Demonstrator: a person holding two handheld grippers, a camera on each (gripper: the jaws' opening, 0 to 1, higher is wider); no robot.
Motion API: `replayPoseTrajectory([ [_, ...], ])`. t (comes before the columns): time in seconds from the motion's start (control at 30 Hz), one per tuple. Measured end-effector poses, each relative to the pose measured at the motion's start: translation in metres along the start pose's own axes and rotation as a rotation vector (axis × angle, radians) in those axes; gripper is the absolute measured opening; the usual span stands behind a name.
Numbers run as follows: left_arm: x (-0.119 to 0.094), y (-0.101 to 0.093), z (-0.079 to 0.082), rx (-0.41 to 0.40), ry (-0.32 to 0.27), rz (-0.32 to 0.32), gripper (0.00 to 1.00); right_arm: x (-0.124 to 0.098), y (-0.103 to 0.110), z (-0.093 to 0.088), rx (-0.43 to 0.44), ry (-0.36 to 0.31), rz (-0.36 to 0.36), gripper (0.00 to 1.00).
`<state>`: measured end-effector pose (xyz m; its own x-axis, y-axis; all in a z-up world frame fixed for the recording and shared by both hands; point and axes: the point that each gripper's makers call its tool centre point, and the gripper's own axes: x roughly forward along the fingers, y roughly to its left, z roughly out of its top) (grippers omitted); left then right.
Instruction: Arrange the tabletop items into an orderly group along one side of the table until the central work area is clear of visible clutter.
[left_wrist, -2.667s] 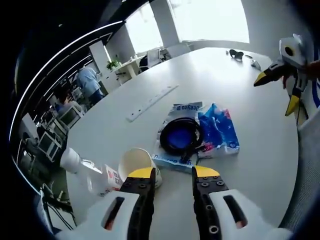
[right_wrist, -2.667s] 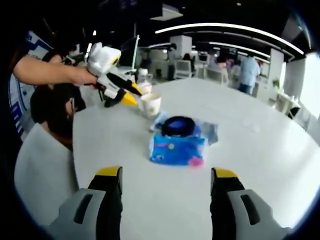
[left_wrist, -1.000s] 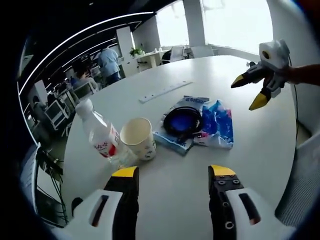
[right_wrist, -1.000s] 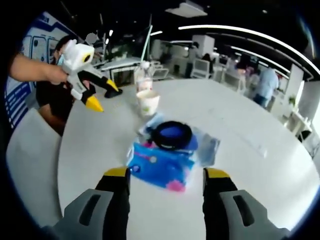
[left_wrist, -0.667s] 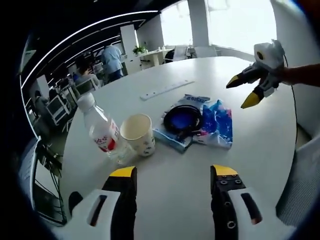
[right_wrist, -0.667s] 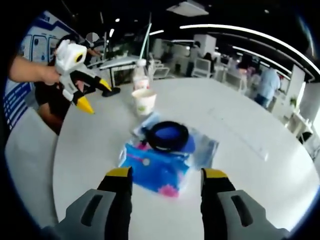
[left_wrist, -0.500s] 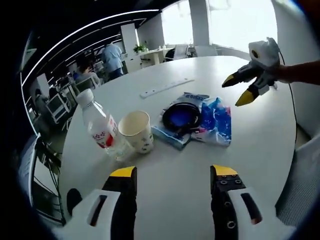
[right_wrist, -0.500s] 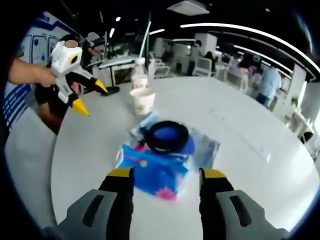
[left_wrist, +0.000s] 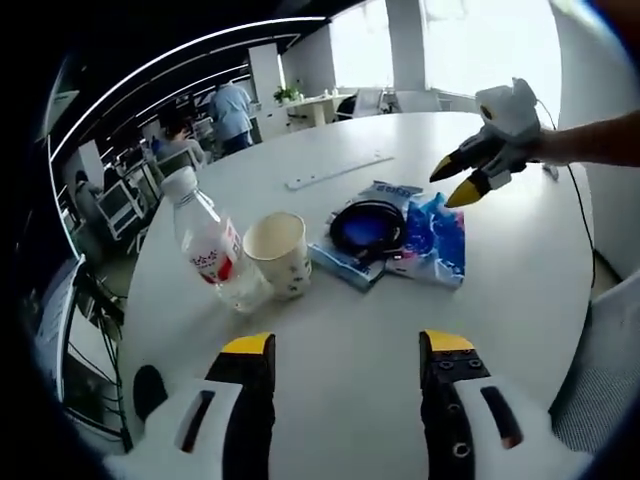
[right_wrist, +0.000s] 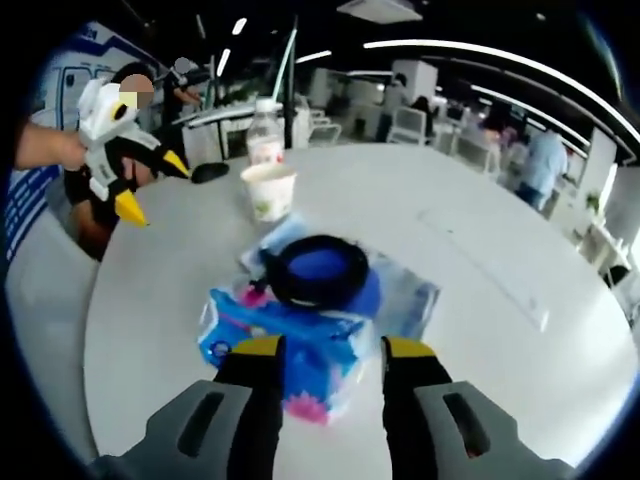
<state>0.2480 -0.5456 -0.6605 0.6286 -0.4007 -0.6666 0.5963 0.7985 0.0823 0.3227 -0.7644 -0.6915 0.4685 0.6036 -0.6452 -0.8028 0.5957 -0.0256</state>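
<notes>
Right gripper view: the right gripper (right_wrist: 325, 350) stands with jaws spread, straddling the near end of the blue tissue pack (right_wrist: 285, 345), not yet pinching it. A black coiled cable (right_wrist: 318, 270) lies on a clear plastic bag (right_wrist: 405, 295) just beyond, its coil overlapping the far edge of the pack. The paper cup (right_wrist: 267, 190) and the water bottle (right_wrist: 264, 132) stand together toward the far edge of the white worktop (right_wrist: 500, 340), near the left gripper (right_wrist: 150, 185).

Risks, as judged: closing on the soft pack may catch only loose wrapping, so it slips or tears. Pulling the pack away could drag the cable and bag with it and spread clutter across the centre. Whether the cable rests on the pack or merely abuts it cannot be told.

Left gripper view: the left gripper (left_wrist: 345, 345) hangs spread and empty over bare worktop, well apart from the cup (left_wrist: 277, 252) and bottle (left_wrist: 208, 245), which touch or nearly so. This view adds a long white strip (left_wrist: 335, 171) lying beyond the group, and small dark objects near the far edge, too small to identify. The right gripper view instead shows the jaw placement at the pack directly.
</notes>
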Motion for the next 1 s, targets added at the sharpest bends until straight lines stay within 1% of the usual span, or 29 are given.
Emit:
replayPoseTrajectory([
  [0.07,0.000,-0.001,-0.002,-0.006,0.003,-0.001,0.56,0.004,-0.001,0.000,-0.007,-0.005,0.008,0.47],
  [0.17,0.000,-0.001,-0.005,-0.005,0.011,0.000,0.56,0.010,0.000,-0.005,-0.026,0.016,0.040,0.51],
  [0.3,0.000,-0.001,-0.006,-0.011,0.016,0.003,0.55,0.016,-0.003,-0.010,-0.043,0.034,0.051,0.51],
  [0.47,0.001,-0.002,-0.006,-0.012,0.019,0.004,0.55,0.023,-0.005,-0.011,-0.053,0.027,0.067,0.53],
  [0.63,0.002,-0.003,-0.008,-0.008,0.028,0.000,0.55,0.032,-0.007,-0.021,-0.018,0.048,0.092,0.55],
  [0.7,0.002,-0.003,-0.008,-0.001,0.031,0.000,0.54,0.033,-0.006,-0.023,0.000,0.047,0.105,0.55],
  [0.77,0.002,-0.001,-0.009,0.004,0.035,0.003,0.54,0.035,-0.006,-0.025,-0.006,0.049,0.110,0.55],
  [0.9,0.001,0.002,-0.010,-0.001,0.037,0.008,0.54,0.038,0.000,-0.029,0.007,0.065,0.129,0.51],
  [1.0,0.000,0.004,-0.012,-0.005,0.043,0.012,0.54,0.038,-0.001,-0.032,-0.006,0.069,0.128,0.51],
])
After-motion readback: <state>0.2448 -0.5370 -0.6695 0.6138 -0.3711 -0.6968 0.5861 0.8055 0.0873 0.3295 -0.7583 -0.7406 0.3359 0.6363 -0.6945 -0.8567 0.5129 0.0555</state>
